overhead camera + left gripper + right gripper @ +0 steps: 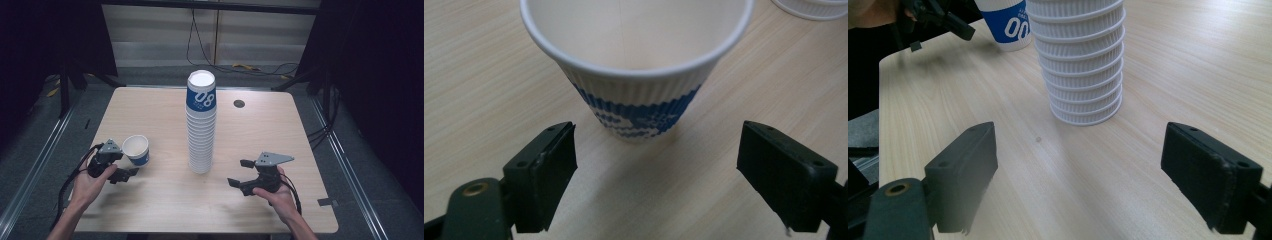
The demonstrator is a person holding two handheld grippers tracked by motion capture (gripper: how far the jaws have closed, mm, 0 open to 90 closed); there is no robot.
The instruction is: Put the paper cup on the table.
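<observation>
The high view looks forward and down over my table [165,210]. My left gripper camera sits close, facing the single cup [636,75] at twelve o'clock. My right gripper camera faces the cup stack [1080,65], sharing that cup at eleven o'clock.

Single cup [136,149] left of cup stack [201,125], both on table [160,200].

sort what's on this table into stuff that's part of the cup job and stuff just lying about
Part of the job:
single cup
stack of cups
left gripper, open by the single cup
right gripper, open near the stack

Just lying about:
round grommet in the table
cables on the floor behind
</observation>
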